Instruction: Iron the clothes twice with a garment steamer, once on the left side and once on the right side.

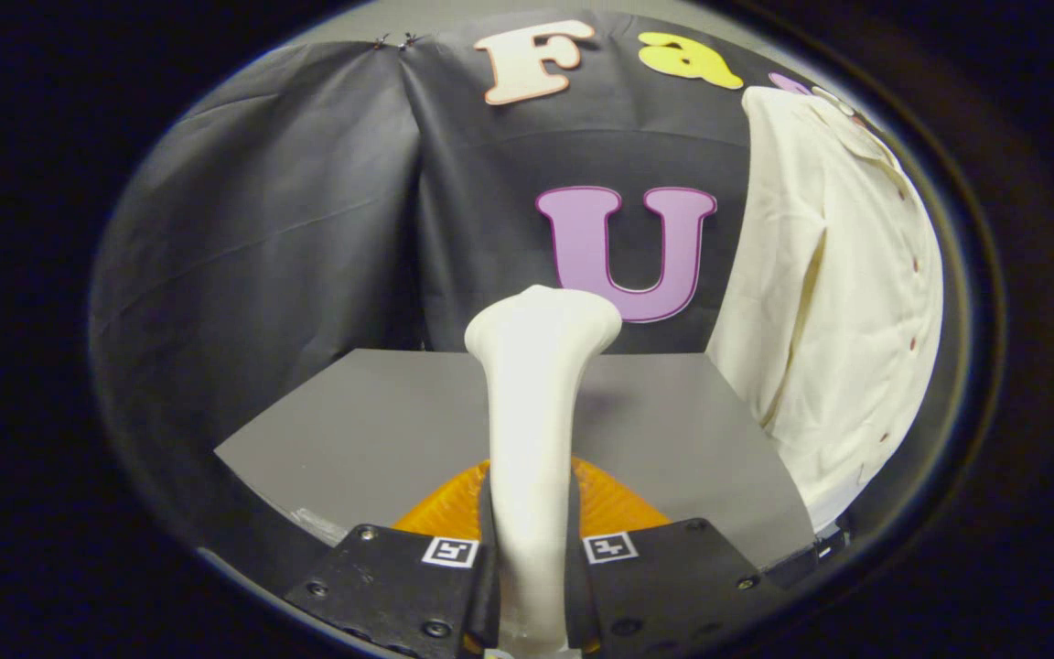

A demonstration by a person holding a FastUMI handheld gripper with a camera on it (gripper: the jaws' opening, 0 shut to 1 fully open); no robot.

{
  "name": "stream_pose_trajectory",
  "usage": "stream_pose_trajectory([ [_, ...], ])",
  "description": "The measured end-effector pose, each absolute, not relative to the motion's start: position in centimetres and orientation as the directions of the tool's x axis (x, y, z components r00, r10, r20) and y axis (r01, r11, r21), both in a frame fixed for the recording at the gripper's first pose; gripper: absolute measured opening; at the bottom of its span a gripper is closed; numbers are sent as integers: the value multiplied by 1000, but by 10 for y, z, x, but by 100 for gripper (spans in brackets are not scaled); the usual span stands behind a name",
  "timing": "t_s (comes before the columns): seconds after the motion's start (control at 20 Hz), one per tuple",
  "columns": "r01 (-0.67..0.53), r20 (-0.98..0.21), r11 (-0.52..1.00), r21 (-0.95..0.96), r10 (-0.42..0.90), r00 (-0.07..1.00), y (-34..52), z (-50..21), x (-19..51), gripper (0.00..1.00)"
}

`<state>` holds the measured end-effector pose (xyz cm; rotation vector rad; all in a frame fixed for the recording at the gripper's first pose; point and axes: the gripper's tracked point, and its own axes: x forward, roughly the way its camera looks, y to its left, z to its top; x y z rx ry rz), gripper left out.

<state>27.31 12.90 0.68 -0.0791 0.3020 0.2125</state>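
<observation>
A white garment steamer stands upright between my fingers, its handle pressed by both of them and its flared head rising just ahead. My gripper is shut on that handle. A cream button-up shirt hangs to the right, beyond the fingers, with its buttoned front turned partly away. The steamer head is well apart from the shirt, to its left.
A grey table lies below the steamer, reaching back to the black cloth wall. An orange ribbed part shows behind the fingers at the steamer's base.
</observation>
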Motion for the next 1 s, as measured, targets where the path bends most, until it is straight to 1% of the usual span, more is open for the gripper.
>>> stream_pose_trajectory([
  [0.25,-215,-213,976,-25,205,955,103,58,230,27],
  [0.45,-177,-123,984,-34,172,977,56,107,223,27],
  [0.7,-44,-64,998,-41,41,997,-26,145,241,27],
  [1.0,116,-17,992,-53,-117,993,-98,175,273,27],
])
